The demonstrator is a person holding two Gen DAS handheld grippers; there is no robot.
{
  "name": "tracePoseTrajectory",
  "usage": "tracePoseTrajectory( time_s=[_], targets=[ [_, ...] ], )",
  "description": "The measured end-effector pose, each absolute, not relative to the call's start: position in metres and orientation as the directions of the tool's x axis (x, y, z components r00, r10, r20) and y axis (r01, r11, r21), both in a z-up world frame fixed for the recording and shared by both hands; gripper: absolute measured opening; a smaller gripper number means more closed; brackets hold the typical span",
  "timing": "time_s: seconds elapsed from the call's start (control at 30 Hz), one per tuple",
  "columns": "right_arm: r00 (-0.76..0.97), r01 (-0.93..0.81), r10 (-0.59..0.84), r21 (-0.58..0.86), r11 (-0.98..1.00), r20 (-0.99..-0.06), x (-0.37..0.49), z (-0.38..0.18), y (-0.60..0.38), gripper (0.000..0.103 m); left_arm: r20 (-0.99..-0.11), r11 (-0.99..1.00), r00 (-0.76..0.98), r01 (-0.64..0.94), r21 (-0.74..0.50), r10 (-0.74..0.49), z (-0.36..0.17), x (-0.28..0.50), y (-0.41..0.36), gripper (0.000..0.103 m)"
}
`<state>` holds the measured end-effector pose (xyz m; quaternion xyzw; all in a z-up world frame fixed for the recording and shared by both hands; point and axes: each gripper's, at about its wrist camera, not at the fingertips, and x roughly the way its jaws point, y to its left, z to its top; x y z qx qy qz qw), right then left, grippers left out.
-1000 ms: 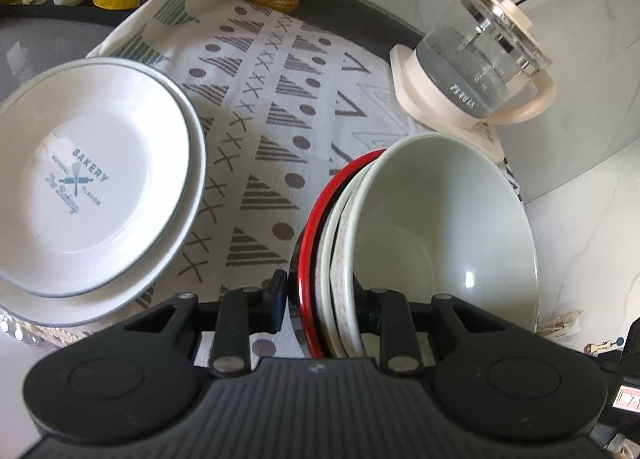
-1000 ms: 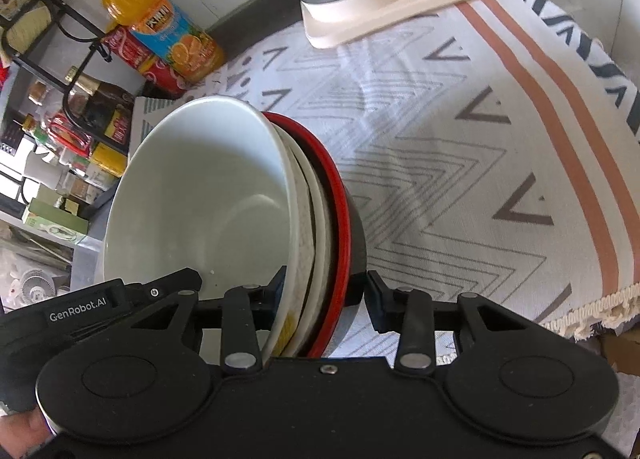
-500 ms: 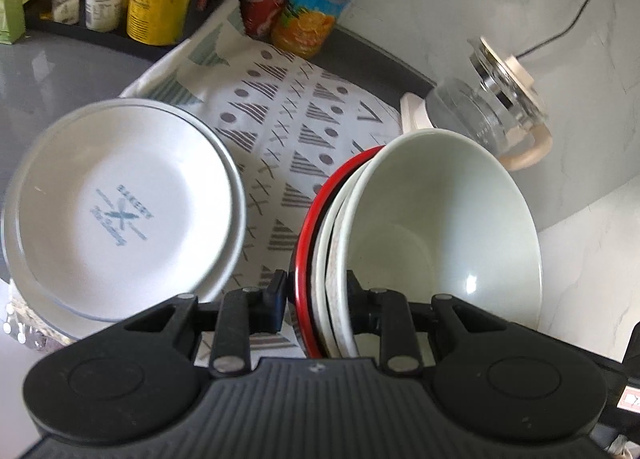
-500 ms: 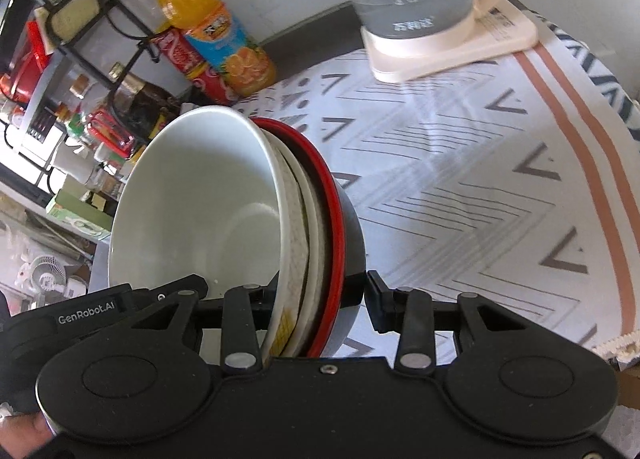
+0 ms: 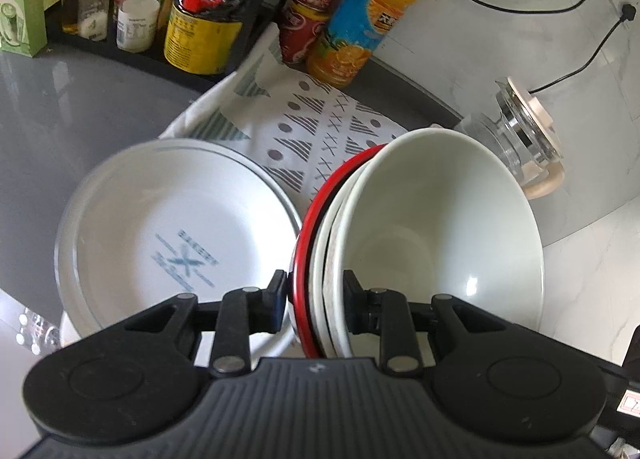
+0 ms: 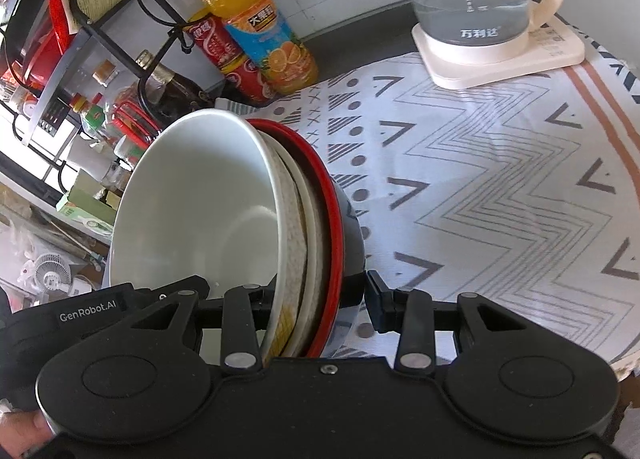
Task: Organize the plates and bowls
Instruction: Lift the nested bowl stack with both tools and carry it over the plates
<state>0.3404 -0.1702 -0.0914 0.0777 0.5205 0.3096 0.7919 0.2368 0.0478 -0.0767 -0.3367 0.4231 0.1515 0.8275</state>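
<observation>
Three nested bowls (image 5: 440,243) are pinched by left gripper (image 5: 316,305) and right gripper (image 6: 320,307); "GenRobot.AI" is read.

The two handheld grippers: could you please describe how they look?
Both the left gripper and the right gripper are matt black plastic, with a ribbed body, round caps, silver pivot pins and blocky fingers. White "GenRobot.AI" lettering shows in the right wrist view.
</observation>
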Motion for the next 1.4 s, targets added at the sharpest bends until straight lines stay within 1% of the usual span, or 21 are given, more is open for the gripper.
tracePoseTrajectory(
  time_s=[0.33,0.73,1.4],
  targets=[
    [0.285,-0.379,0.552,0.437,0.816,-0.784,0.323,-0.089,-0.136,0.038,-0.806,0.750,0.589,-0.507,-0.425,-0.059,-0.073,0.233,0.087,0.026],
    [0.275,-0.336,0.508,0.414,0.846,-0.816,0.306,-0.102,-0.102,0.038,-0.819,0.754,0.562,-0.489,-0.440,-0.113,-0.093,0.225,0.124,0.026],
    [0.259,-0.323,0.476,0.389,0.863,-0.840,0.284,-0.117,-0.048,0.038,-0.836,0.754,0.533,-0.496,-0.431,-0.128,-0.113,0.211,0.178,0.026]
  ],
)
